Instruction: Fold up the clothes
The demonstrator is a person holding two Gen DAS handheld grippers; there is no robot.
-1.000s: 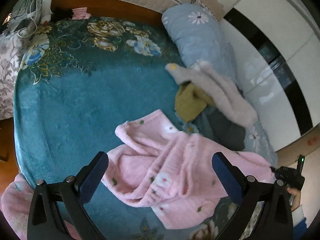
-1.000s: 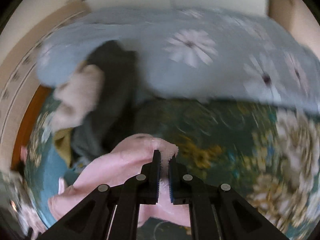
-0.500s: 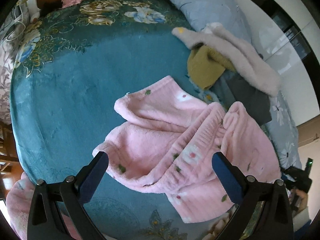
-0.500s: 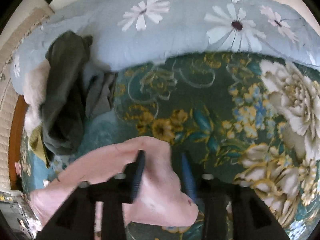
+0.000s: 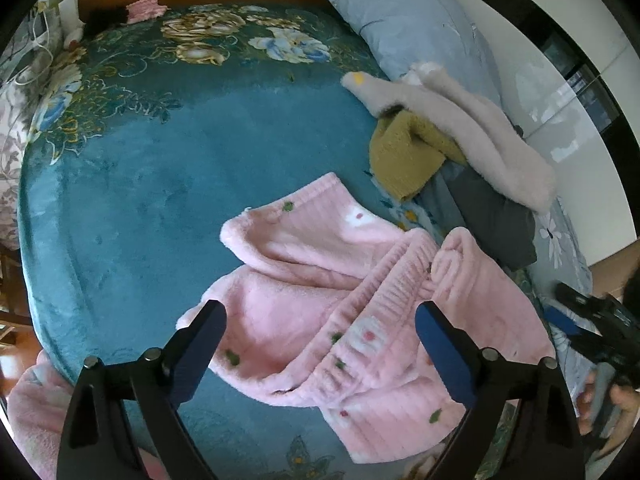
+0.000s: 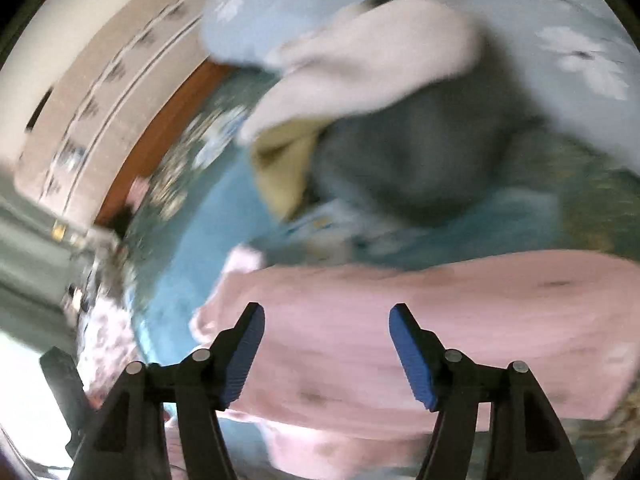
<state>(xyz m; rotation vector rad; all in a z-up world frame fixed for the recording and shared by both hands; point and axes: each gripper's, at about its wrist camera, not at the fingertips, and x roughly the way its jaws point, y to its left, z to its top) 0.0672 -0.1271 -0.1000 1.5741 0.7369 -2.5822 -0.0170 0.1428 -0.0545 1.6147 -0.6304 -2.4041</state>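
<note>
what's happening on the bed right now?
A person with a gripper in each hand is folding clothes. A pink fleece garment lies crumpled on the teal floral blanket; neither gripper holds it. The left gripper hovers over it, jaws closing slightly from wide. The right gripper is opening, nothing clamped. More clothes are piled beside the blue pillow.

Soft daylight fills both views, with few hard shadows. The left view is sharp; glare sits on the glossy wardrobe (image 5: 560, 92) at two o'clock. The right view is smeared by motion blur, blown white at eight o'clock. Fisheye bending and dark corners ring both.
</note>
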